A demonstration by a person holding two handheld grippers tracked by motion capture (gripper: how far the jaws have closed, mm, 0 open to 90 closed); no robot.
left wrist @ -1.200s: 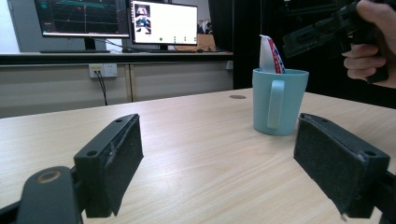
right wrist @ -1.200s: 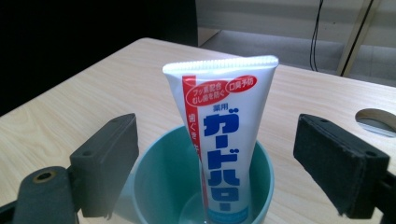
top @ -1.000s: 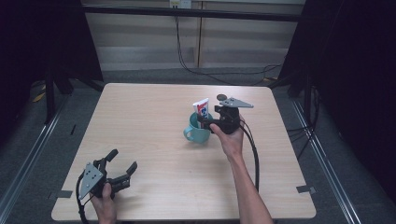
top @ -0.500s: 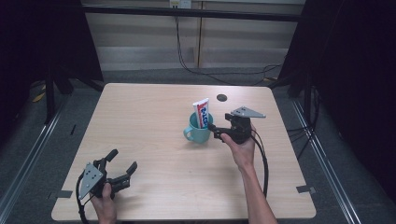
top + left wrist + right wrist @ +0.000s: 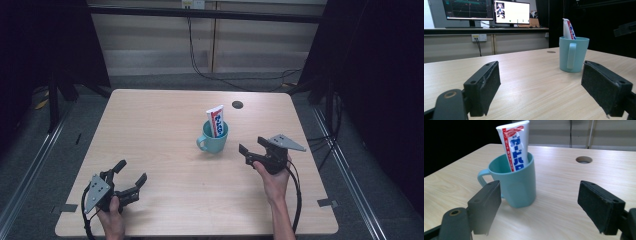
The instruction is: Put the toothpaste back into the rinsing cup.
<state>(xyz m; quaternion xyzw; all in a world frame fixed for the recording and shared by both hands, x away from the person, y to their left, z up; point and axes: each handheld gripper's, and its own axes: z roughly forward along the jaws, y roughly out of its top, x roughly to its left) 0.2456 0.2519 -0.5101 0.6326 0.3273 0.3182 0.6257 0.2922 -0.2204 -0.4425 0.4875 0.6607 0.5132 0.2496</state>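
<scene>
Your right gripper (image 5: 249,152) stands released beside the teal mug (image 5: 213,141), jaws just narrowing with nothing between them; toothpaste tube (image 5: 216,120) upright inside.

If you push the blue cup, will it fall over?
Probably not: the cup stands on a wide flat base and looks short. It may slide on the smooth table. The tall toothpaste tube leaning inside might wobble or shift.

teal mug (image 5: 214,141) holding a toothpaste tube (image 5: 216,120) stands mid-desk (image 5: 150,125); right gripper (image 5: 248,152) near it, jaws apart; left gripper (image 5: 131,178) at the front corner
</scene>
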